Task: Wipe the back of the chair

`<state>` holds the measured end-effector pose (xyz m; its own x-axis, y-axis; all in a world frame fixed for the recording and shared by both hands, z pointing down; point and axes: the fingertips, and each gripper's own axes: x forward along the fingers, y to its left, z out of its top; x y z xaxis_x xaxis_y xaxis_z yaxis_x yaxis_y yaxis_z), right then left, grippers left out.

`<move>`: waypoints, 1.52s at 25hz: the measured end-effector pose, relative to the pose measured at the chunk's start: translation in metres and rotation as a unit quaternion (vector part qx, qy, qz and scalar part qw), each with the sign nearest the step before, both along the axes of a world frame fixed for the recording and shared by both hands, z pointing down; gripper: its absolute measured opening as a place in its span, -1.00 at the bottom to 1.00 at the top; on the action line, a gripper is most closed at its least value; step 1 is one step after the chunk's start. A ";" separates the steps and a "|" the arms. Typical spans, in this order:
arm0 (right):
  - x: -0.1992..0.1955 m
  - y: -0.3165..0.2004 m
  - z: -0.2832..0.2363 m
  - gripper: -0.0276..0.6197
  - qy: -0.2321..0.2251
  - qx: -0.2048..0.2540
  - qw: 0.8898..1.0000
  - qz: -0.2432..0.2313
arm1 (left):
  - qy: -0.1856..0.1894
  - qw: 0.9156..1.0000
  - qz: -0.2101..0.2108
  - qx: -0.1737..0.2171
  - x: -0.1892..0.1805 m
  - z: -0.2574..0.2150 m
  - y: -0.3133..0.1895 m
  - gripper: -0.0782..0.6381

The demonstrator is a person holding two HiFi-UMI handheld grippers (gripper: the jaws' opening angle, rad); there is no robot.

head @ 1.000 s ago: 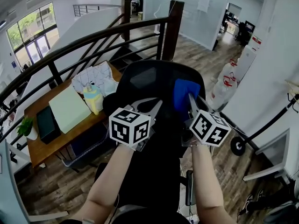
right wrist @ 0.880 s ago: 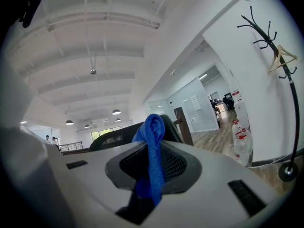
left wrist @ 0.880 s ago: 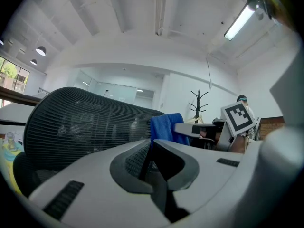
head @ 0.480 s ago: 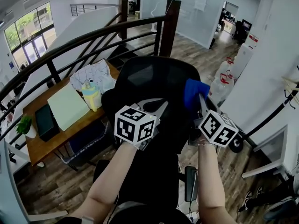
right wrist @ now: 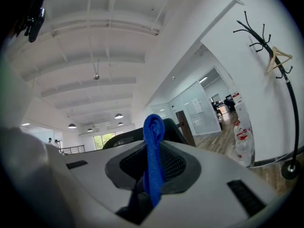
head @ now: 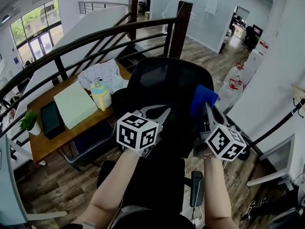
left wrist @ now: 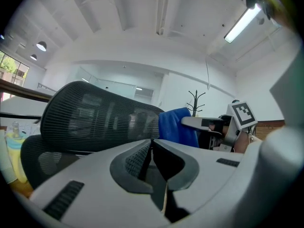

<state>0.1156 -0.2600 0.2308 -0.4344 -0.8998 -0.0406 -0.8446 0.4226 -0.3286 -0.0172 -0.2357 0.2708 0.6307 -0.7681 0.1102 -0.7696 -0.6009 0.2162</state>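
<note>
The right gripper has its jaws pinched on a folded blue cloth. The cloth sticks out past the fingertips at the right edge of the chair back, a black mesh panel curved along its top. The left gripper, jaws closed together on nothing, hovers near the back's middle.

cloth at right edge of chair back | desk left of it | railing behind
</note>
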 end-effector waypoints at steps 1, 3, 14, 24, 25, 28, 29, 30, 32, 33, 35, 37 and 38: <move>-0.010 0.003 0.001 -0.71 0.002 0.000 1.000 -0.012 | 0.005 1.000 -0.006 -0.003 -0.006 0.003 0.002 -0.71; -0.030 0.008 0.006 -0.71 0.002 -0.004 0.999 -0.038 | 0.015 1.000 -0.020 -0.012 -0.020 0.009 0.006 -0.71; -0.161 0.036 0.046 -0.71 0.025 -0.020 0.981 -0.194 | 0.019 0.995 -0.087 -0.051 -0.094 0.053 0.027 -0.71; -0.254 0.033 0.096 -0.71 0.019 -0.063 0.958 -0.281 | 0.030 0.982 -0.173 -0.068 -0.169 0.083 0.033 -0.71; -0.260 0.031 0.101 -0.71 0.019 -0.068 0.956 -0.284 | 0.032 0.981 -0.179 -0.072 -0.174 0.087 0.033 -0.71; -0.279 0.021 0.115 -0.71 0.023 -0.076 0.955 -0.285 | 0.035 0.977 -0.192 -0.084 -0.186 0.097 0.034 -0.71; -0.284 0.017 0.118 -0.70 0.024 -0.079 0.955 -0.285 | 0.034 0.976 -0.195 -0.087 -0.189 0.100 0.033 -0.71; -0.290 0.013 0.121 -0.71 0.023 -0.082 0.955 -0.284 | 0.032 0.976 -0.197 -0.090 -0.191 0.102 0.032 -0.71; -0.298 0.004 0.126 -0.70 0.011 -0.093 0.956 -0.279 | 0.032 0.975 -0.201 -0.095 -0.193 0.108 0.029 -0.71; -0.302 0.001 0.127 -0.71 0.002 -0.098 0.956 -0.276 | 0.032 0.974 -0.202 -0.097 -0.194 0.110 0.028 -0.71; -0.306 -0.005 0.129 -0.71 -0.009 -0.106 0.958 -0.266 | 0.032 0.973 -0.205 -0.101 -0.194 0.115 0.026 -0.71; -0.307 -0.010 0.132 -0.70 -0.008 -0.110 0.960 -0.257 | 0.032 0.972 -0.205 -0.107 -0.193 0.119 0.025 -0.71; -0.306 -0.013 0.134 -0.70 -0.005 -0.112 0.961 -0.252 | 0.032 0.972 -0.206 -0.108 -0.192 0.121 0.025 -0.71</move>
